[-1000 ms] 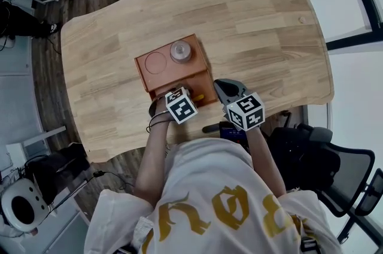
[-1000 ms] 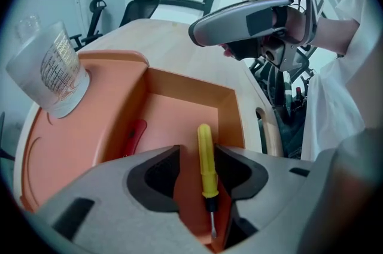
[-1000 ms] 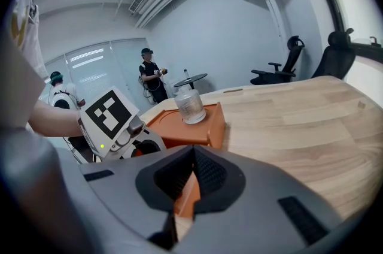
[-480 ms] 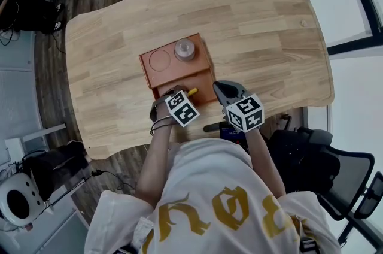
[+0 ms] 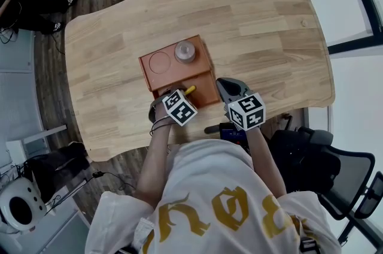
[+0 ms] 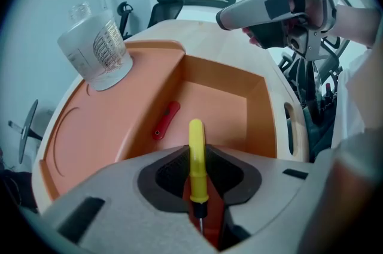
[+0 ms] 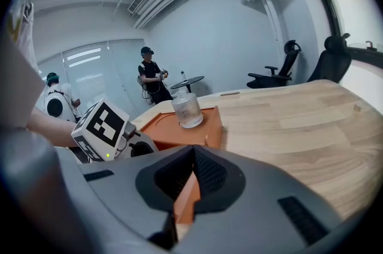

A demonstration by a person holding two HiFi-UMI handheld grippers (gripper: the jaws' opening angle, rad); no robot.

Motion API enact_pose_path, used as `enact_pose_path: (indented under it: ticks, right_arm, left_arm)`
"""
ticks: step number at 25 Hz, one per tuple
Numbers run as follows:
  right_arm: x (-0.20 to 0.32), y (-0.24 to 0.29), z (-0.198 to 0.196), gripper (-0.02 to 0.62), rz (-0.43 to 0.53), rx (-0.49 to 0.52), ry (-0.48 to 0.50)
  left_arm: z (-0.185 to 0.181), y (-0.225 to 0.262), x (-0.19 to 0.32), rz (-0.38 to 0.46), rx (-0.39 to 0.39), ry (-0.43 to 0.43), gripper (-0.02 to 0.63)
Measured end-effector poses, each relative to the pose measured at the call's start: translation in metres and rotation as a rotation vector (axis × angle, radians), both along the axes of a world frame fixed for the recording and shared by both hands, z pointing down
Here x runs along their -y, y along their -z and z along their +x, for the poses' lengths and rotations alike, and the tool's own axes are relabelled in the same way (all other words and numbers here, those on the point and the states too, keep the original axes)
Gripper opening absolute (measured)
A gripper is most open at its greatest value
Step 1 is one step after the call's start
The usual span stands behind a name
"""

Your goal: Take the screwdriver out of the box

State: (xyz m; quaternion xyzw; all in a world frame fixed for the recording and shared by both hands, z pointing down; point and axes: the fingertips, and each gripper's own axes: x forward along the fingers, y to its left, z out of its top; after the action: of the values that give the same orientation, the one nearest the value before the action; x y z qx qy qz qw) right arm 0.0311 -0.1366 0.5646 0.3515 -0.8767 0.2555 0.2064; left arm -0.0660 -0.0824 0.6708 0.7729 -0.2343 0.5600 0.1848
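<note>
Nearest, the left hand-held gripper (image 6: 197, 190) is clamped on the slim yellow-handled screwdriver (image 6: 195, 154), pinching it low on the handle, just above the thin metal shaft. The handle juts forward over the deep compartment of the orange plastic box (image 6: 264, 118), so the tool seems raised off the box floor but not yet past its walls. The step in hand looks like the lift-out. It is best done as a straight rise with the grip kept firm, since the smooth round handle could pivot between the pads. The tip should clear the near wall before any sideways carry to the pale wooden surface (image 5: 257, 25). A small flat red tool (image 6: 166, 119) lies on the compartment floor and should stay untouched. Just beside the box's right wall, the right hand-held gripper (image 5: 230, 88) has its jaws drawn together on nothing. Farthest, a clear glass jar (image 6: 96, 49) stands on the box's upper shelf.
</note>
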Motion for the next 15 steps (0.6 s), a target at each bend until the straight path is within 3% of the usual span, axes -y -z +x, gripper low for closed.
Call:
enact_pose_path:
  ticks: [15]
  right_arm:
    - [0.0079,-0.0034,-0.0078,0.011,-0.010,0.011,-0.002]
  left_arm:
    - [-0.0004,0.0017,0.0012,0.032,-0.016,0.004,0.081]
